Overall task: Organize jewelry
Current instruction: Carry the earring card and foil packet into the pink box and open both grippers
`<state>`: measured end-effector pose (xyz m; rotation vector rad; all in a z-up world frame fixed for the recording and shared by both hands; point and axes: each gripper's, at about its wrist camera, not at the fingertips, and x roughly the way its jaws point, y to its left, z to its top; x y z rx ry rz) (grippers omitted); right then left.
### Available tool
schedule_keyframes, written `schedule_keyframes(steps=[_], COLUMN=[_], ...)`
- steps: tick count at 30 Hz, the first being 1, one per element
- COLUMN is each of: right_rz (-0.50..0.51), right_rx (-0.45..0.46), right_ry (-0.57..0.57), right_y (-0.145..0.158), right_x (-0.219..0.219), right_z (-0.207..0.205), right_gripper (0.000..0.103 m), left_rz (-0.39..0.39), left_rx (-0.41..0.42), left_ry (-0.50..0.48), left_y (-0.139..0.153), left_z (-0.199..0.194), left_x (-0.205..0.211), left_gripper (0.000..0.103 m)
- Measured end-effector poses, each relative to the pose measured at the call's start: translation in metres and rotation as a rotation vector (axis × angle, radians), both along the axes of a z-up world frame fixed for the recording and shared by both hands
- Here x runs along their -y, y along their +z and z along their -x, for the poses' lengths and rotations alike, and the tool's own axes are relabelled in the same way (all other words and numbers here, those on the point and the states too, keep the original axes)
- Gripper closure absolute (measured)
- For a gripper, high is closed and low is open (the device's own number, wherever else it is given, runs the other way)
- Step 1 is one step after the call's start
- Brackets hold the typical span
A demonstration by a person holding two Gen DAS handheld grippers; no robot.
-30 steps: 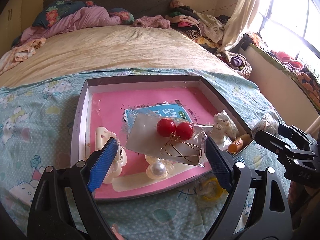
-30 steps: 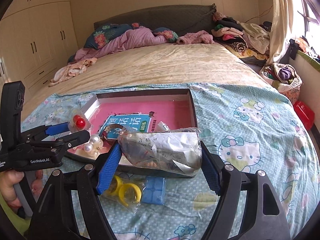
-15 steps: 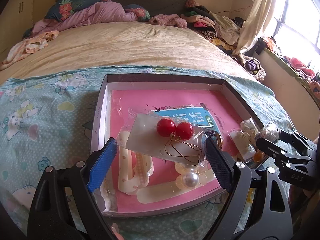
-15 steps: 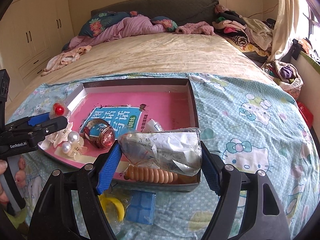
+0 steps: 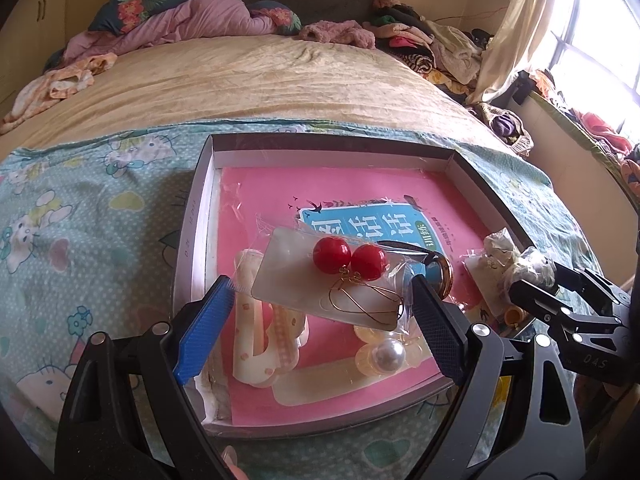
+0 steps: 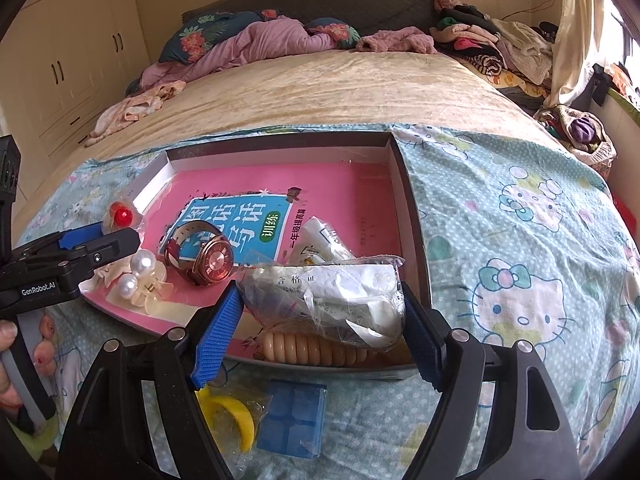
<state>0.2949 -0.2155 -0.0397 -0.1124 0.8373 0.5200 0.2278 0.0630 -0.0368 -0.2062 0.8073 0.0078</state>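
Left wrist view: the left gripper (image 5: 320, 316) is clenched on a clear bag with red ball earrings (image 5: 348, 260) on a card. Both blue pads press the bag's edges. A sec ago the bag hung over the near edge of the tray (image 5: 192, 240); now it hangs well inside, over the pink book (image 5: 340, 192) that lines the tray. So the earrings are prob. about to be set down in there. Under the bag lie a cream hair clip (image 5: 264, 344) and a pearl clip (image 5: 388, 356). The right gripper (image 5: 536, 280) pokes in from the right w/ a crumpled bag.

Right wrist view: the right gripper (image 6: 320, 316) is grasping a crumpled clear bag (image 6: 328, 300) w/ white paper inside. What jewelry is in it, can't tell. A sec ago it hung in front of the tray; now it's over the near right corner, so it looks ready to go in too. Only this view shows the wrist watch (image 6: 208, 256) whole, the peach coil hair tie (image 6: 316, 348) in the tray, and the yellow ring (image 6: 236, 420) and blue box (image 6: 292, 420) lying on the Hello Kitty sheet (image 6: 520, 280) outside the tray. Those two are prob. next to be picked up. It also shows the left gripper (image 6: 120, 236) from the side w/ the red balls peeking up, and a hand (image 6: 24, 360) on its handle. The gold loops of the earrings show only in the left view.
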Motion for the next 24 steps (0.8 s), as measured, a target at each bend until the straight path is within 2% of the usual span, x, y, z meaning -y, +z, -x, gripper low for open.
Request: schedule_keyframes(steps=[10, 19, 24], right_rz=[-0.042, -0.093, -0.119], right_rx=[0.028, 0.036, 0.061], right_ry=[-0.016, -0.055, -0.060], right_y=[0.013, 0.027, 0.041], right_x=[0.010, 0.029, 0.039], right_z=[0.012, 0.026, 0.041], right_gripper=[0.013, 0.008, 0.007], left_rz=[-0.002, 0.000, 0.004], left_rx=[-0.012, -0.023, 0.011], left_ry=[-0.001, 0.002, -0.006], left_y=[-0.002, 0.002, 0.017], left_z=[0.002, 0.009, 0.024], left_x=[0.001, 0.002, 0.005], left_gripper=[0.020, 0.015, 0.011])
